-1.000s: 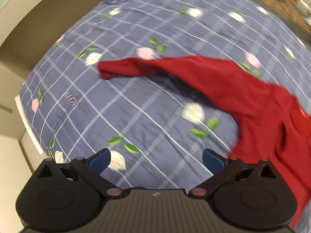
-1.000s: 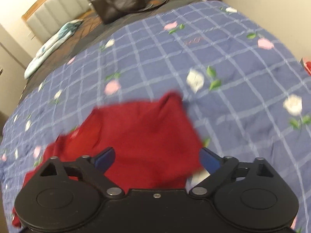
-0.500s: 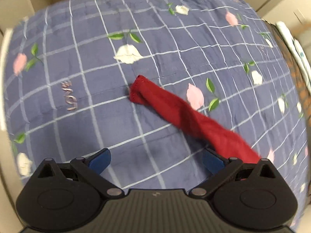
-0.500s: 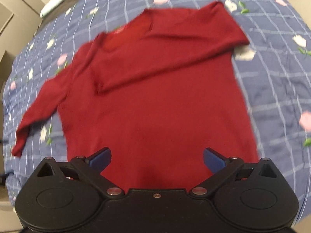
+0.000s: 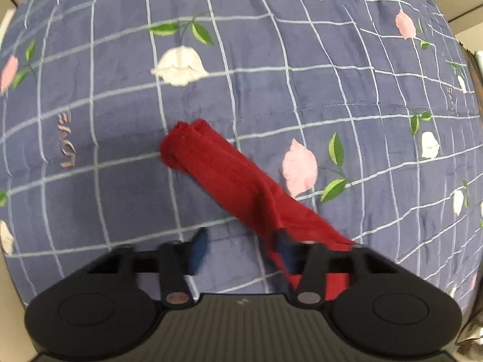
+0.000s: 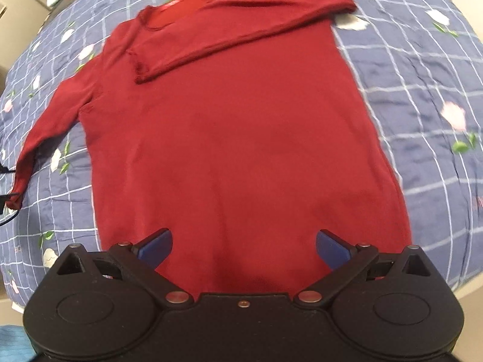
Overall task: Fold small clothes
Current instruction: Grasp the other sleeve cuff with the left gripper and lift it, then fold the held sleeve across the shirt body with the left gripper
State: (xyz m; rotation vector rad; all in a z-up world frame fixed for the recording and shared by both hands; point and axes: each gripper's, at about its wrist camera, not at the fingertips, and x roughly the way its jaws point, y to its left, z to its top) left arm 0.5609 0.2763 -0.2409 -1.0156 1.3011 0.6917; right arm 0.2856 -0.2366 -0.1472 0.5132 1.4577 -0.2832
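While your right gripper [image 6: 244, 249] gapes over the red sweater [image 6: 241, 126], your left gripper [image 5: 241, 249] half-closes around its sleeve [image 5: 229, 175].

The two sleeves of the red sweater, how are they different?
One sleeve is folded across the chest of the red sweater; the other sleeve stretches out sideways onto the bedspread. The folded sleeve has no tongs near it; the outstretched sleeve has the left tongs right over it. Both are long and red.
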